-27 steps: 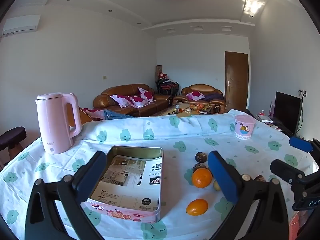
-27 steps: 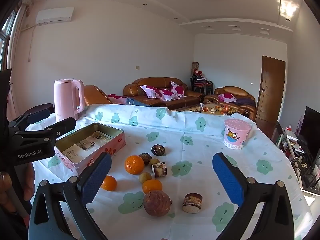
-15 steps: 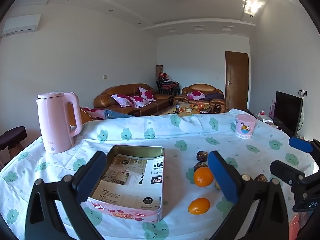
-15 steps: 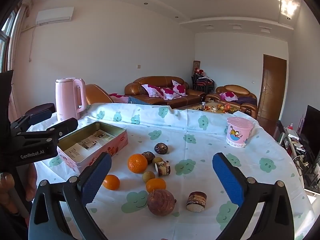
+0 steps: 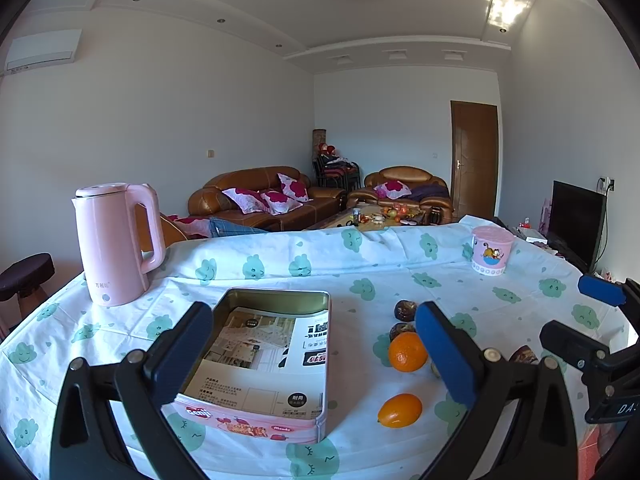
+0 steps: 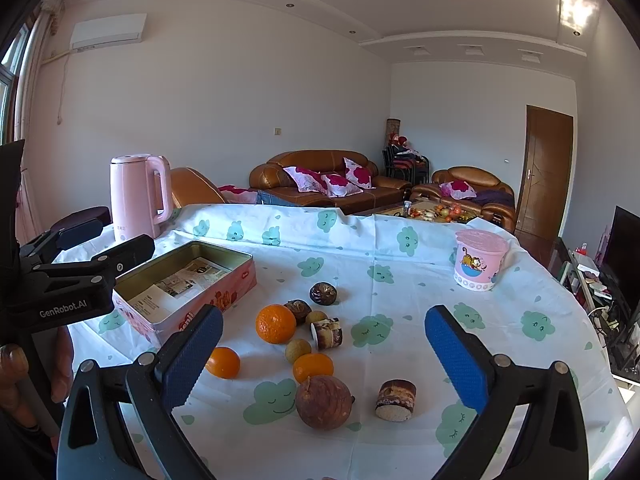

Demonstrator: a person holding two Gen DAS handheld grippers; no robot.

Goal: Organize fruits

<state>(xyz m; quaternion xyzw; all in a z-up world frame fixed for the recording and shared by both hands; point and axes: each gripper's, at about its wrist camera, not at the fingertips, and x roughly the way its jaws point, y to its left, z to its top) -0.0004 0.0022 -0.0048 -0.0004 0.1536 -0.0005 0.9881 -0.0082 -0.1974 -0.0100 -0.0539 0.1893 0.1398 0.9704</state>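
A pink rectangular tin [image 5: 260,360] [image 6: 188,284] lined with printed paper lies open on the cloud-print tablecloth. My left gripper [image 5: 312,344] hovers open above its near end, holding nothing. To the tin's right lie a large orange [image 5: 406,352] [image 6: 276,323], smaller oranges [image 5: 400,411] [image 6: 223,362] [image 6: 313,367], a brown round fruit [image 6: 324,401], small yellowish fruits [image 6: 298,350] and dark round pieces [image 6: 323,293]. My right gripper [image 6: 324,340] stands open over this cluster, gripping nothing. The left gripper's body [image 6: 68,276] shows at the left of the right wrist view.
A pink kettle [image 5: 116,242] [image 6: 138,196] stands at the table's far left. A pink cartoon cup [image 5: 491,250] [image 6: 479,259] sits at the far right. Two small wrapped cakes [image 6: 396,399] [image 6: 327,333] lie among the fruit. Sofas, a door and a television lie beyond.
Both views have drifted slightly, with the table objects shifting a little to the right. Nothing was picked up or let go, and both grippers stay open.
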